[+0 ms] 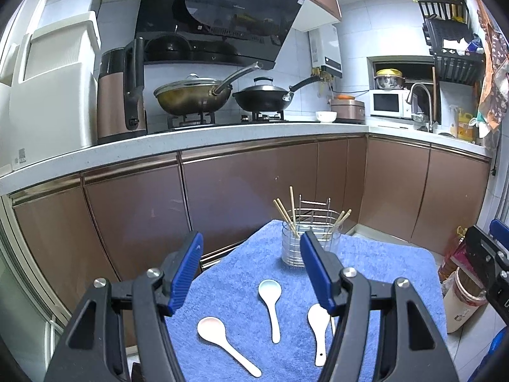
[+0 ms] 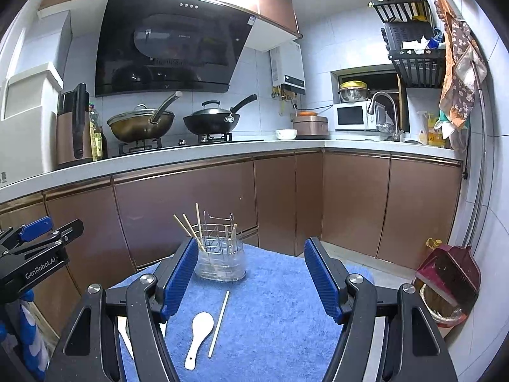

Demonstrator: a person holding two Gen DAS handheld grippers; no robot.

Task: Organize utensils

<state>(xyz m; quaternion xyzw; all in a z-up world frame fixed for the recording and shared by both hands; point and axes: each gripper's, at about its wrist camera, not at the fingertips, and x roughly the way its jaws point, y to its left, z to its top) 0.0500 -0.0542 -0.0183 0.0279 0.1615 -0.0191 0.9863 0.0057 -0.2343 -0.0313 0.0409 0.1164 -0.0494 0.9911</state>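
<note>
A clear utensil holder (image 1: 297, 242) with a wire rack and several chopsticks (image 1: 284, 213) stands at the far end of a blue towel (image 1: 235, 273). Three white spoons lie on the towel: a pinkish one (image 1: 219, 337) at left, a bluish one (image 1: 271, 302) in the middle, a white rice paddle (image 1: 319, 328) at right. In the right wrist view the holder (image 2: 221, 259), the paddle (image 2: 198, 334) and a loose chopstick (image 2: 219, 323) show. My left gripper (image 1: 251, 251) is open and empty above the spoons. My right gripper (image 2: 248, 258) is open and empty above the towel.
Brown cabinets (image 1: 248, 191) and a white counter (image 1: 222, 133) with two woks (image 1: 191, 95) stand behind the towel. A bin (image 2: 445, 299) with a red dustpan stands on the floor at right. The other gripper shows at the left edge of the right wrist view (image 2: 35, 248).
</note>
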